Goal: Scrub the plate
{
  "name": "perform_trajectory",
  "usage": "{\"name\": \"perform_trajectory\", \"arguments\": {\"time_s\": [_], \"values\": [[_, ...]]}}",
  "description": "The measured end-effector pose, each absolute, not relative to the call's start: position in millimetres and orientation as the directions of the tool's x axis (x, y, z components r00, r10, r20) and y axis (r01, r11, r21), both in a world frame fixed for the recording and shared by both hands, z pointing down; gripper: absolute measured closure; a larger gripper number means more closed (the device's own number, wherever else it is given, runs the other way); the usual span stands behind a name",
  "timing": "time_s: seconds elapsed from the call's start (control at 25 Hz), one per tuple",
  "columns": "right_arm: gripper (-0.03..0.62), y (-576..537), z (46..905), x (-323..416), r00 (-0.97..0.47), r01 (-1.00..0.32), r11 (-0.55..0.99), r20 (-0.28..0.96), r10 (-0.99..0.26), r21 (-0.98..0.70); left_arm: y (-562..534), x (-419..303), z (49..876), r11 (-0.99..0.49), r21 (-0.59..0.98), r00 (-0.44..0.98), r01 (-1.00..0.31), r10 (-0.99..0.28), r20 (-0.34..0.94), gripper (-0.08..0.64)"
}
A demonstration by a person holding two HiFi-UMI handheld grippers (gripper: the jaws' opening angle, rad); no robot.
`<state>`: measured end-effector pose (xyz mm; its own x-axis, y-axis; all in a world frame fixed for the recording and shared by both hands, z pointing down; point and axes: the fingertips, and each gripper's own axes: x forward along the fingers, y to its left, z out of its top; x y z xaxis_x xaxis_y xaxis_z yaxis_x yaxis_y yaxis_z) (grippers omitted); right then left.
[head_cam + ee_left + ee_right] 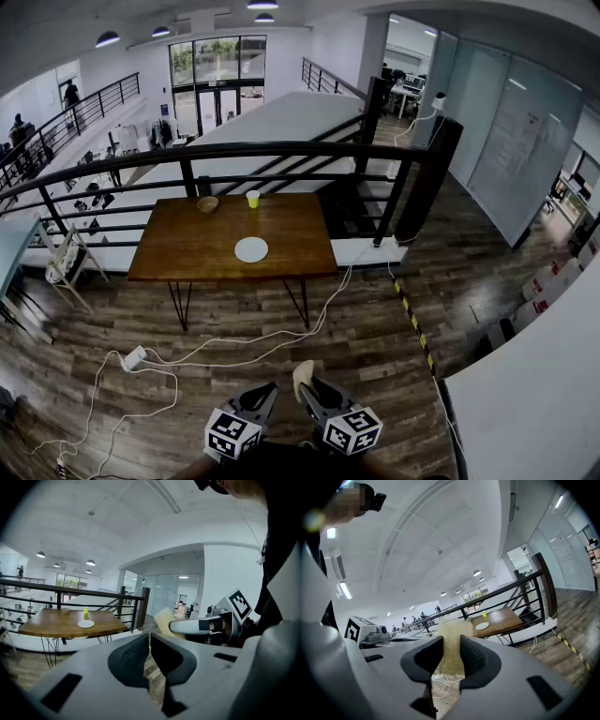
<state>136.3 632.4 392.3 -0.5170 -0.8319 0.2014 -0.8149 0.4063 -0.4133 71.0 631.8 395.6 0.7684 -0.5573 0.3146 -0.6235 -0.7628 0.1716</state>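
Observation:
A white plate [250, 249] lies on the wooden table [187, 253] well ahead of me, also small in the left gripper view as the plate [86, 624] and in the right gripper view as the plate [481, 626]. My right gripper [305, 383] is shut on a pale yellow sponge [451, 648], whose end sticks up as the sponge [302, 372]. My left gripper [267, 391] is shut with nothing between its jaws. Both grippers hang low in front of me, far from the table. The left gripper view shows the sponge [162, 620] in the right gripper [171, 626].
A yellow cup [252, 199] and a small bowl [208, 203] stand at the table's far edge. A black railing [281, 155] runs behind the table. White cables and a power strip [133, 357] lie on the wood floor between me and the table. A white counter [534, 394] stands at right.

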Motion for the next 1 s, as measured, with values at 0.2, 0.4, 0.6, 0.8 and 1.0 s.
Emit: {"name": "perform_trajectory", "arguments": {"time_s": [0.2, 0.4, 0.6, 0.8, 1.0], "values": [[0.472, 629.4, 394.5, 107.0, -0.548, -0.800, 0.434, 0.211, -0.809, -0.413, 633.5, 35.5, 405.2, -0.721, 0.216, 0.742, -0.659, -0.577, 0.340, 0.535], [0.472, 623.5, 393.2, 98.7, -0.568, -0.790, 0.457, 0.206, -0.797, -0.409, 629.1, 28.7, 403.8, -0.712, 0.200, 0.729, -0.673, -0.593, 0.341, 0.535], [0.472, 619.2, 387.1, 114.2, -0.563, -0.791, 0.463, 0.180, -0.807, -0.399, 625.1, 43.1, 403.6, -0.712, 0.197, 0.727, -0.675, -0.595, 0.343, 0.535], [0.472, 625.6, 386.5, 134.7, -0.567, -0.788, 0.475, 0.160, -0.808, -0.392, 632.0, 66.8, 408.5, -0.708, 0.197, 0.723, -0.678, -0.593, 0.355, 0.535], [0.472, 630.1, 409.0, 150.7, -0.597, -0.763, 0.479, 0.189, -0.779, -0.435, 641.6, 86.6, 425.2, -0.697, 0.205, 0.711, -0.687, -0.585, 0.391, 0.535]]}}
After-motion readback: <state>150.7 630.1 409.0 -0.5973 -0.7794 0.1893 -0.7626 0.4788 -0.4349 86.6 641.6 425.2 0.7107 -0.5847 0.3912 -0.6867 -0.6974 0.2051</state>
